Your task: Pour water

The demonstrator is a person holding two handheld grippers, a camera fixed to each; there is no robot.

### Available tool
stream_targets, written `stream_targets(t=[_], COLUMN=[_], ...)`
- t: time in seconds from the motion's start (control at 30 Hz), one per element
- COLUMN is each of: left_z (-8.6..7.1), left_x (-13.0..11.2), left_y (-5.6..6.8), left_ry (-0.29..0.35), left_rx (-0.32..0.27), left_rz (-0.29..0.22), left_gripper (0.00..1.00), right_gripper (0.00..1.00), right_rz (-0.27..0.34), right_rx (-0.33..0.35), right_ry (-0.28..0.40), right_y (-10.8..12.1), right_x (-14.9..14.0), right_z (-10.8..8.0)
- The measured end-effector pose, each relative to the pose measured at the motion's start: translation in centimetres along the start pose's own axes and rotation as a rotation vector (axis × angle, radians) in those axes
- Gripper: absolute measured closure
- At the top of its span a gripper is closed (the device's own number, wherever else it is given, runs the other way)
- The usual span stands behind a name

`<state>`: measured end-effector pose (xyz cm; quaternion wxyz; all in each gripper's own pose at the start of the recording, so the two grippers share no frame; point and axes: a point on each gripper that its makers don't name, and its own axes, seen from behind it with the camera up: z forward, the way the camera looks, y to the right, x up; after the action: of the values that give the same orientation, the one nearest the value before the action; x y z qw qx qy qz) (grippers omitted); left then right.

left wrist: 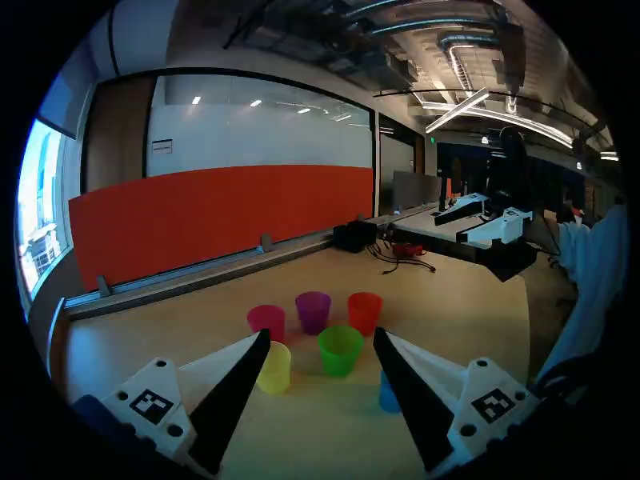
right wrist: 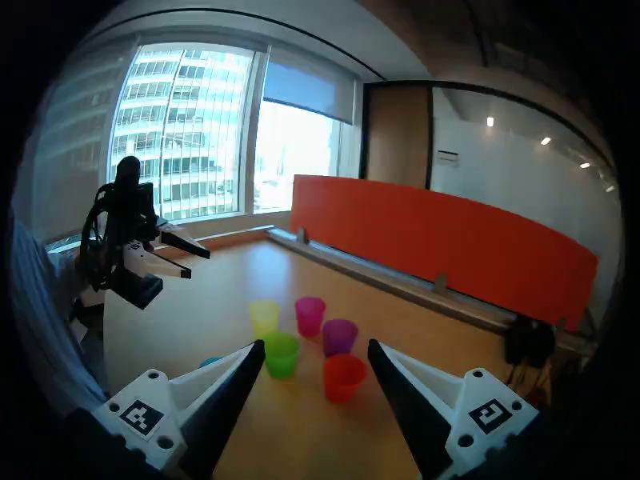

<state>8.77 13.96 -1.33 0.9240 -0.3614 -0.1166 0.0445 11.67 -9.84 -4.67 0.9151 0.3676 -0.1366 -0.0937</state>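
Cups [left wrist: 313,310] sit upright on table [left wrist: 448,320], dead ahead and below both tongs. Left tongs [left wrist: 320,331] frame green cup [left wrist: 340,350]; right tongs [right wrist: 314,342] frame red cup [right wrist: 344,376]. Both wide open, empty. Neither clearly nearer.

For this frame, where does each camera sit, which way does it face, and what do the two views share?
Left gripper view: rides the left gripper, open fingers in the foreground, facing across the table at the coloured cups toward the orange partition; right gripper and a sleeve at right.
Right gripper view: rides the right gripper, open fingers in the foreground, facing the coloured cups toward the windows; left gripper and a sleeve at left.
Shared: coloured cups, table, orange partition.
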Motion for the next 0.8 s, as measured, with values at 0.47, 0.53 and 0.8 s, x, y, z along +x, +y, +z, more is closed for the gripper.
stream_targets(t=[0.47,0.53,0.8], left_z=[0.2,0.2,0.7], left_x=[-1.0,-1.1,-2.1], left_y=[0.2,0.3,0.8], left_ry=[-0.026,-0.031,-0.058], left_rx=[-0.013,-0.015,-0.033], left_rz=[0.017,0.021,0.037], left_gripper=[0.04,0.04,0.04], right_gripper=[0.0,0.0,0.0], right_rz=[-0.03,-0.039,-0.057], right_rx=[0.051,0.063,0.121], right_ry=[-0.038,-0.044,-0.062], right_y=[-1.2,-1.5,-3.0], right_x=[-1.5,-1.8,-2.8], right_z=[0.2,0.3,0.7])
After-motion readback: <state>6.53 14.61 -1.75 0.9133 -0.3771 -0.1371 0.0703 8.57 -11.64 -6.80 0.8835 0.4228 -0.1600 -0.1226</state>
